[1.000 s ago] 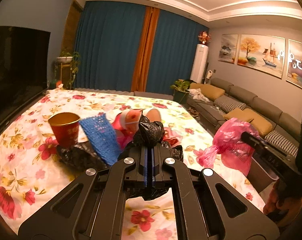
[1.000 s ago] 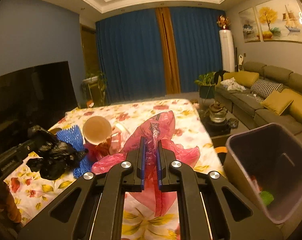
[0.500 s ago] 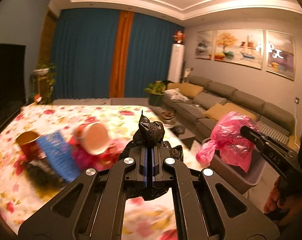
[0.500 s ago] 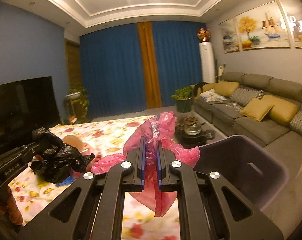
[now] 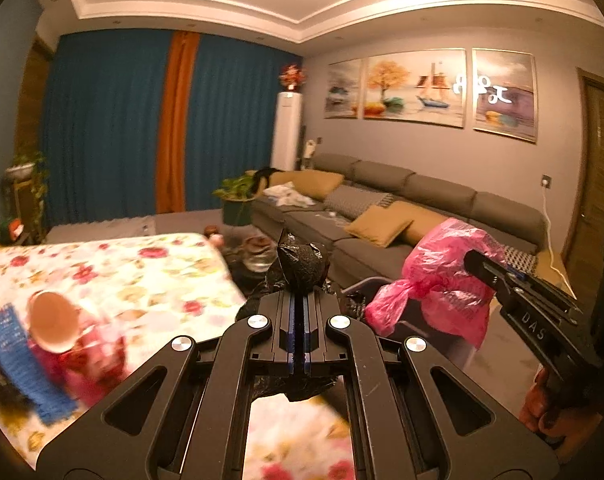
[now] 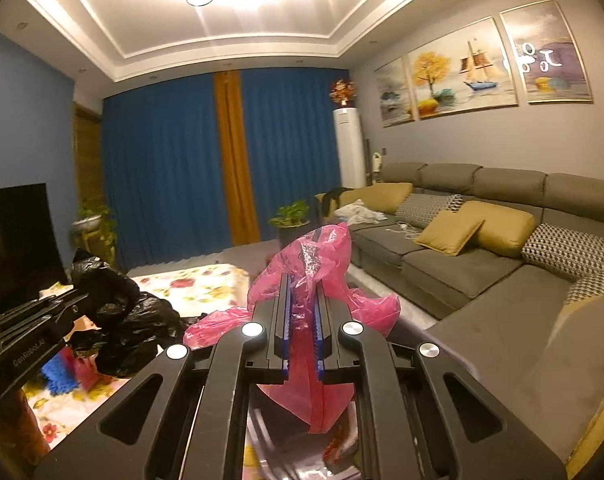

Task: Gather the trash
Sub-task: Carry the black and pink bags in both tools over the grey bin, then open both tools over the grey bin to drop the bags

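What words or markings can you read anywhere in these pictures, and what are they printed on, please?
"DAS": on the body of the right tool, seen from the left wrist.
"GenRobot.AI", blurred and uncertain: on the body of the left tool, seen from the right wrist.
Pale characters on the rightmost painting: unreadable.

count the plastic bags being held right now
2: a black bag pinched in the left gripper, and a pink bag in the right gripper. None else visible.

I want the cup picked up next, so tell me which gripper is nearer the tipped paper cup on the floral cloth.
Left. The left gripper, shut on the black bag, is beside the paper cup. The right gripper, holding the pink bag, is farther off, toward the sofa.
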A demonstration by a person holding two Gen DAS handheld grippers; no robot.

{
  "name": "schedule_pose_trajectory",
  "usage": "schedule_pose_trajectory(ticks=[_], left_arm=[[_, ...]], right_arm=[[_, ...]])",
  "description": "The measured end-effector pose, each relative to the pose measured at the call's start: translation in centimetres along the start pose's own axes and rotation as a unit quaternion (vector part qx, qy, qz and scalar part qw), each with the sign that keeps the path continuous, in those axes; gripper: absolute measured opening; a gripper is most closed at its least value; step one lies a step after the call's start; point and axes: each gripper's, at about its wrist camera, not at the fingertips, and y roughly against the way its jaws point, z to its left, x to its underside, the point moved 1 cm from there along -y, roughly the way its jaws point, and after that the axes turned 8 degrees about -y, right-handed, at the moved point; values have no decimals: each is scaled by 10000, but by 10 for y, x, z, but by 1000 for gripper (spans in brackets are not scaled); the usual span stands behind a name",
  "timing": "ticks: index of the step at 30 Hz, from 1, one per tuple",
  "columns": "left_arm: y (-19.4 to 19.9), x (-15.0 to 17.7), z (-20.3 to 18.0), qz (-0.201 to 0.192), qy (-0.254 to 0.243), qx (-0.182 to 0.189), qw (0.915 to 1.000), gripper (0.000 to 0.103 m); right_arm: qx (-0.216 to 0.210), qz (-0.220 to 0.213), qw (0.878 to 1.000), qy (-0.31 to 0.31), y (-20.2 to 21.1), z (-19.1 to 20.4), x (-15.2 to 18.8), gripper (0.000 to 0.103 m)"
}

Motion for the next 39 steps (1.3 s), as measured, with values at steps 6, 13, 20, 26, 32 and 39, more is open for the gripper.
schedule_pose_trajectory(ticks=[6, 13, 20, 26, 32, 39], left_arm=[[-27, -2, -26, 27, -124, 210, 9997, 2], [-47, 0, -40, 118, -140, 317, 9993, 2], [-63, 2, -43, 161, -112, 420, 9989, 2], [-75, 3, -46, 185, -137, 511, 9984, 2], [-86, 5, -48, 256, -136, 615, 9977, 2], [-99, 12, -49, 421, -103, 911, 9949, 2]], right_arm=[[180, -82, 9998, -103, 2, -20, -1, 10], [296, -161, 9993, -186, -3, -27, -1, 10], [359, -160, 9990, -190, -7, -21, 2, 10], [374, -147, 9990, -216, -11, -20, 3, 10], [399, -138, 9989, -196, -15, -21, 2, 10], [355, -120, 9991, -213, -17, -20, 2, 24]])
